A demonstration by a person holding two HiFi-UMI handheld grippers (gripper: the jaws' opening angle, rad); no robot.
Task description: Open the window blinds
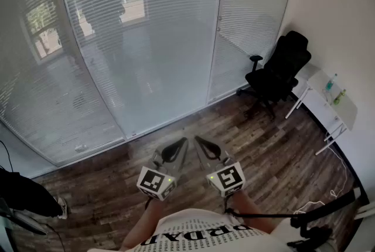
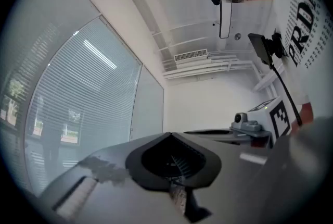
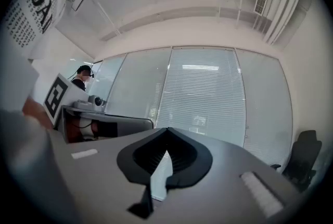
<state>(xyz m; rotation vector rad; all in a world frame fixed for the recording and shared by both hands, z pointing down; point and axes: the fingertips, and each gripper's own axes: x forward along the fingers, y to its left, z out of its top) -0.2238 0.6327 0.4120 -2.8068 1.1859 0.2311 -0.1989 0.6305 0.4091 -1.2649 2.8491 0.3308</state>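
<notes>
We hold both grippers close together, pointing forward over the wooden floor (image 1: 275, 151). The left gripper (image 1: 183, 142) is clenched, its jaws meeting tip to tip with nothing between them. The right gripper (image 1: 198, 139), just beside it, is clenched and empty too. The window blinds (image 1: 140, 40) hang straight ahead of both grippers, well apart from their tips, lowered across the full glass. Ahead and to the right of the right gripper stand a black office chair (image 1: 281, 69) and a white table (image 1: 325, 105) by the wall

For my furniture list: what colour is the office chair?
The chair is black; head view shows it best.
</notes>
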